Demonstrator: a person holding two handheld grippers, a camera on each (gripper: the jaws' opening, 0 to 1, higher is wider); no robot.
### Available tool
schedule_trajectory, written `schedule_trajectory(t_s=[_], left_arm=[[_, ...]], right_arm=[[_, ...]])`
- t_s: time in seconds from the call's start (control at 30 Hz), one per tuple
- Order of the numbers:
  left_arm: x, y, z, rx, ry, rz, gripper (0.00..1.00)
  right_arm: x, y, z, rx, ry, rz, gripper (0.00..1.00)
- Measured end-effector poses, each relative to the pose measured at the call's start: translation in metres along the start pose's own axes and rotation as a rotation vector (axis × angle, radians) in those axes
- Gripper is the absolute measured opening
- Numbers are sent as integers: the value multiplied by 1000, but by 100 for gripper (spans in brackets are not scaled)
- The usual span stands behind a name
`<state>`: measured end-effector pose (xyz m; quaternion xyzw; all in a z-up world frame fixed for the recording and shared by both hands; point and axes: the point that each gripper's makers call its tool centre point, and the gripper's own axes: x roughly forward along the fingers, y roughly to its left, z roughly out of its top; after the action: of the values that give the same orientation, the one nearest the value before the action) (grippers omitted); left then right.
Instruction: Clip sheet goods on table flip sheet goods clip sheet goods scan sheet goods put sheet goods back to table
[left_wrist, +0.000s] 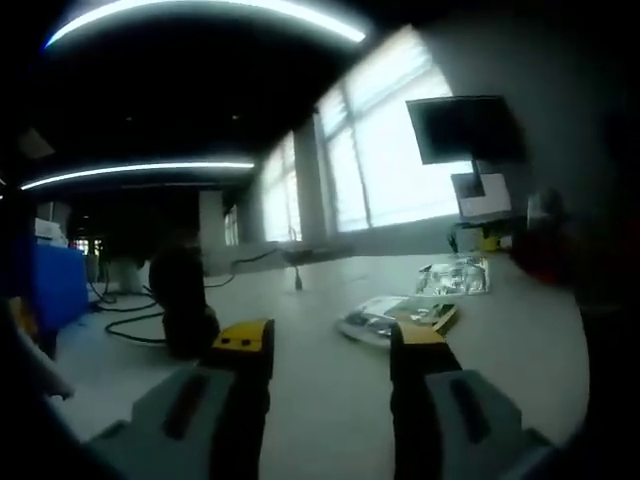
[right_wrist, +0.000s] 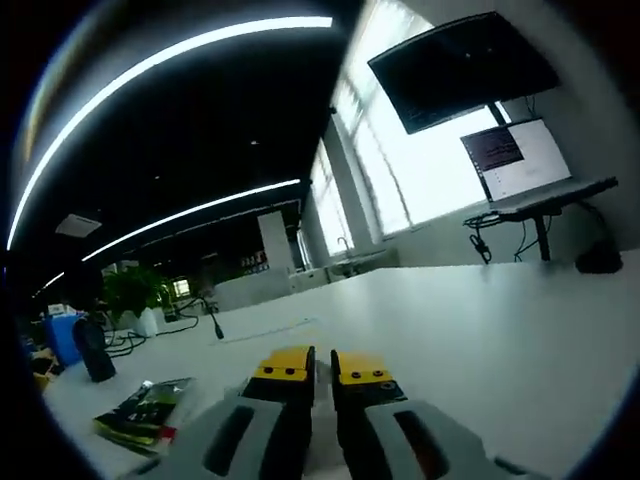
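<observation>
My left gripper (left_wrist: 330, 345) hovers open over the white table (left_wrist: 320, 400), with nothing between its yellow-tipped jaws. Just beyond its right jaw lies a flat packet of sheet goods (left_wrist: 395, 318) in a shiny wrapper with a green and yellow print. A second, silvery packet (left_wrist: 455, 276) lies farther back on the table. In the right gripper view my right gripper (right_wrist: 322, 368) is held low over the table with its jaws nearly together and nothing between them. A green printed packet (right_wrist: 145, 410) lies at that view's lower left.
A dark rounded object (left_wrist: 182, 305) with cables stands on the table left of the left gripper, also seen small as a dark object (right_wrist: 92, 350). Monitors on a stand (right_wrist: 515, 160) rise at the table's far edge. A red blurred thing (left_wrist: 555, 250) sits at right.
</observation>
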<state>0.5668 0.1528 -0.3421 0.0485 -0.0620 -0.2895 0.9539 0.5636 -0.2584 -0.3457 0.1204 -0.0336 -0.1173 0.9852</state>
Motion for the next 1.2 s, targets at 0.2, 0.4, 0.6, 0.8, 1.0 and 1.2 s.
schedule_trajectory(t_s=[0.2, 0.4, 0.6, 0.8, 1.0, 1.2], left_arm=[[0, -3, -1, -6, 6, -7, 37], [-2, -3, 4, 6, -17, -7, 34], [-1, 0, 1, -7, 5, 5, 37], [-2, 1, -1, -22, 10, 10, 37], [-2, 2, 1, -30, 1, 12, 37], [-3, 3, 1, -29, 0, 12, 37]], right_arm=[[3, 11, 12, -128, -30, 65, 19], [15, 42, 14, -269, 20, 256, 35], [16, 78, 14, -420, 48, 530, 33], [15, 81, -20, -482, 241, 732, 45], [18, 76, -50, -491, 361, 799, 55], [19, 72, -68, -527, 412, 793, 55]])
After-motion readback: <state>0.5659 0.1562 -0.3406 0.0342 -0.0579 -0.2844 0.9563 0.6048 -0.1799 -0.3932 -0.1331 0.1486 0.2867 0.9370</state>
